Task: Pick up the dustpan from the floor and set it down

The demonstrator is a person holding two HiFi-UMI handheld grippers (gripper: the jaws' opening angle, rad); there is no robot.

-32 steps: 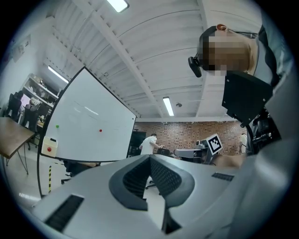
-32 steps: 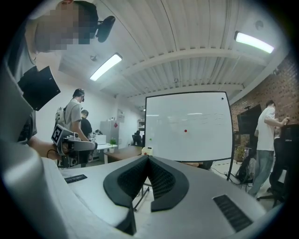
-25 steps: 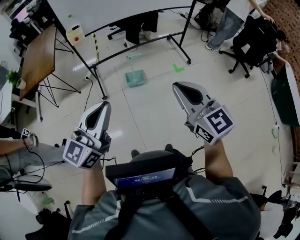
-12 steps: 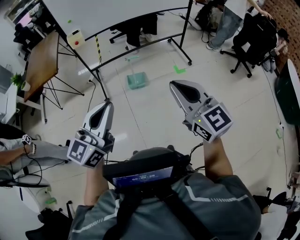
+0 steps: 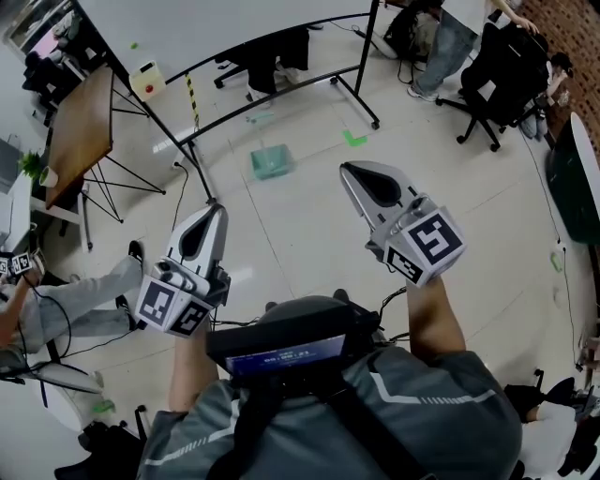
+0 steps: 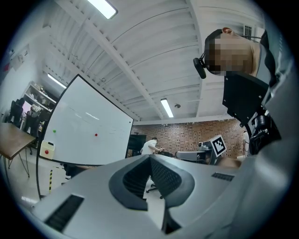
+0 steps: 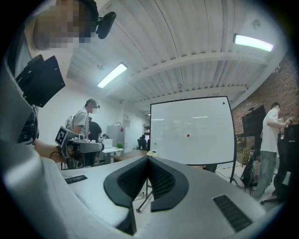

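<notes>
A pale green dustpan (image 5: 271,161) lies on the light tiled floor, just in front of the whiteboard stand's foot. Both grippers hover at waist height, well short of it and apart from it. My left gripper (image 5: 215,208) points toward the dustpan from the lower left; its dark ribbed pads (image 6: 140,175) meet with nothing between them. My right gripper (image 5: 348,172) is to the dustpan's right and nearer to me; its pads (image 7: 161,179) are pressed together and hold nothing. Neither gripper view shows the dustpan.
A wheeled whiteboard (image 5: 234,23) on a black frame stands beyond the dustpan. A wooden table (image 5: 80,131) is at the left, and office chairs with people (image 5: 502,70) at the upper right. A seated person's leg (image 5: 80,300) reaches in from the left. A green tape mark (image 5: 354,139) is on the floor.
Both grippers shifted slightly at first, then held still, and both stayed shut. The seated person at the left has swung a leg out across the floor.
</notes>
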